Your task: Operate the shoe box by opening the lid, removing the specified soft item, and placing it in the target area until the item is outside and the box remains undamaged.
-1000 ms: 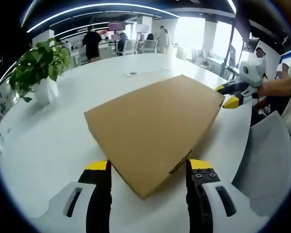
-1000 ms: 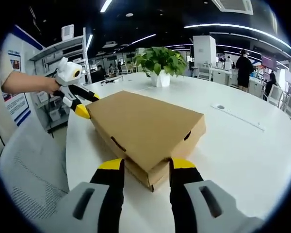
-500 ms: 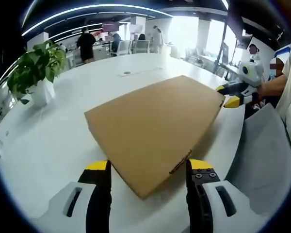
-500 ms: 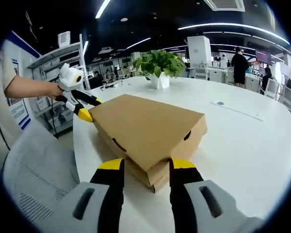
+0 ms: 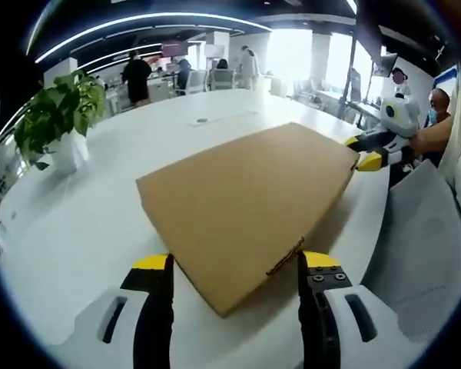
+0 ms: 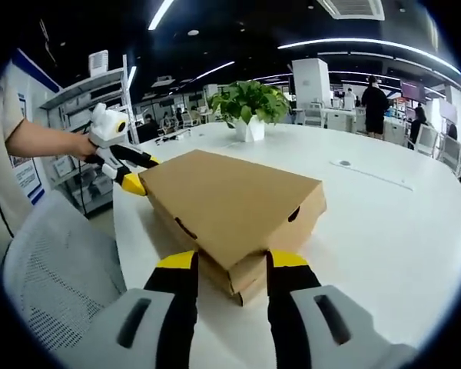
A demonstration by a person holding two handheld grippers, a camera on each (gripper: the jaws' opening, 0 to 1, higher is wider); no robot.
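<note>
The left yellow-tipped black two-jaw gripper (image 5: 230,265) has its jaws spread wide, one on each side of a corner of the closed brown cardboard shoe box (image 5: 246,196). The right yellow-tipped black gripper (image 6: 227,264) straddles the opposite corner, jaws likewise parted. A bare forearm (image 6: 42,140) reaches to the left gripper at the box's far corner.

Shoe box (image 5: 246,204) on table (image 5: 77,223), plant (image 5: 58,115) behind.

one shoe box (image 5: 246,204), one plant (image 5: 58,115), two tongs (image 5: 230,269) (image 6: 224,265)
</note>
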